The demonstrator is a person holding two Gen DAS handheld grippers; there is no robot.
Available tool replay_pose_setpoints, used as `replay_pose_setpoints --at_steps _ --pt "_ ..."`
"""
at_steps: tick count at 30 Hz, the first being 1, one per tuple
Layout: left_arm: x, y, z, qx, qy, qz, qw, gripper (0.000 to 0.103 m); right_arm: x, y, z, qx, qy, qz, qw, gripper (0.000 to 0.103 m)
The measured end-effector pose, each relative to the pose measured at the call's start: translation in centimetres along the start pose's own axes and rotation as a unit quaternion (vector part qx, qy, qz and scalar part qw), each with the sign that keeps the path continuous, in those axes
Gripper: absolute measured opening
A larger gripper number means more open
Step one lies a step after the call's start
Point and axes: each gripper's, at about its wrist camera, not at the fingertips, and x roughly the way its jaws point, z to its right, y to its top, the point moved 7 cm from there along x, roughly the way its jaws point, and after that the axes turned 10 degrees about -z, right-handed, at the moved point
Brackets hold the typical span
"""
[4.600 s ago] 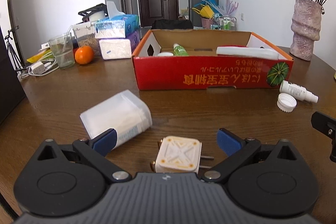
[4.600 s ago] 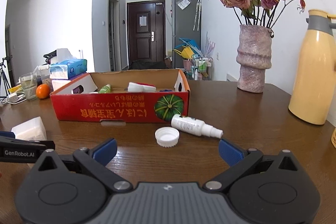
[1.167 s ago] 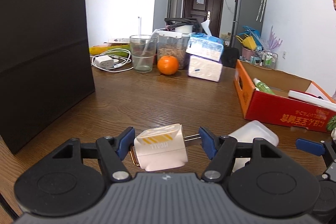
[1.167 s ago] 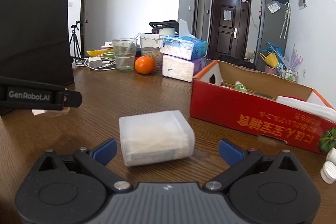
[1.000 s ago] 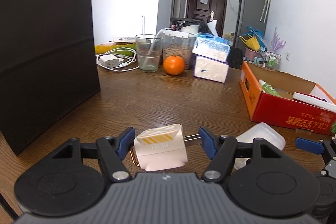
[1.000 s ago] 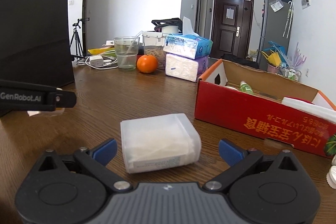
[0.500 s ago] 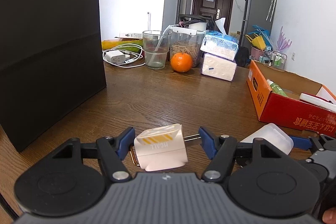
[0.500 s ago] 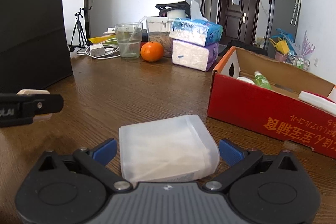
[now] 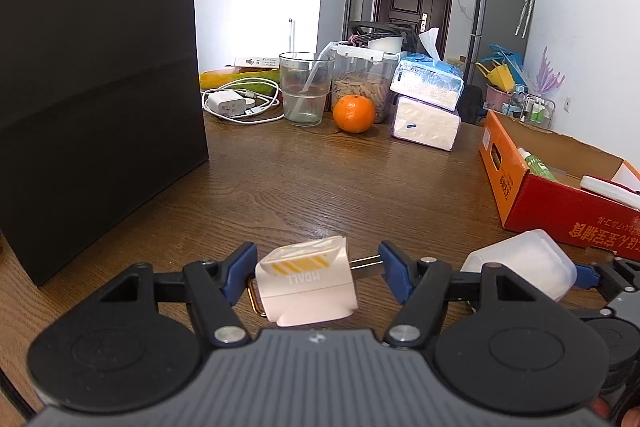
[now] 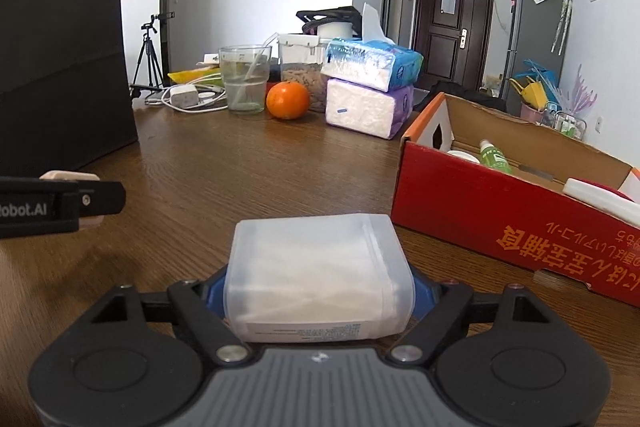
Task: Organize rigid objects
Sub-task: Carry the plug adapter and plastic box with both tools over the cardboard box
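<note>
Left gripper (image 9: 318, 269) clamped on the cream plug adapter (image 9: 307, 279) low in the centre of the left wrist frame, blue fingertips (image 9: 240, 267) pressed against its left side and against its metal prongs on the right, adapter tilted, yellow-striped face and printed lettering turned toward the lens, a small brass loop poking out at its lower left. Held clear above the wooden table (image 9: 320, 183). Right gripper (image 10: 318, 287) closed around the translucent plastic box (image 10: 318, 275) at bottom centre of the right wrist frame, blue pads mostly hidden behind its sides, white contents dimly seen through the walls, a printed label along the near edge; also seen at lower right of the left wrist frame (image 9: 520, 263). Could not tell whether the box rested on the wood or hung just above it. Left gripper's black finger with white lettering at the left edge of the right wrist frame (image 10: 60, 205), a sliver of the adapter showing beyond it. Red cardboard box (image 10: 520, 223) at right, open on top, with a green-labelled bottle (image 10: 494, 153) and a white item inside. Farther back at centre: orange (image 10: 288, 100), drinking glass (image 10: 245, 79), two stacked tissue packs (image 10: 370, 87), white charger with cable (image 10: 184, 95). Tall black bag (image 10: 64, 67) filling the upper left.
</note>
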Motion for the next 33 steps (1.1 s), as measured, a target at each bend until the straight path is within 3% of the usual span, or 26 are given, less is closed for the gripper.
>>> replay_pose_setpoints --at_steps 20,33 --pt "-1.6 0.5 3.2 -0.014 -0.006 0.008 0.9998 0.068 -5.5 1.2 4.1 0.049 0.005 0.075 0.996 0.082" --pt "-4.2 2.4 9.0 0.002 -0.025 0.038 0.9990 0.068 -9.1 1.3 9.4 0.078 -0.015 0.116 0.990 0.082"
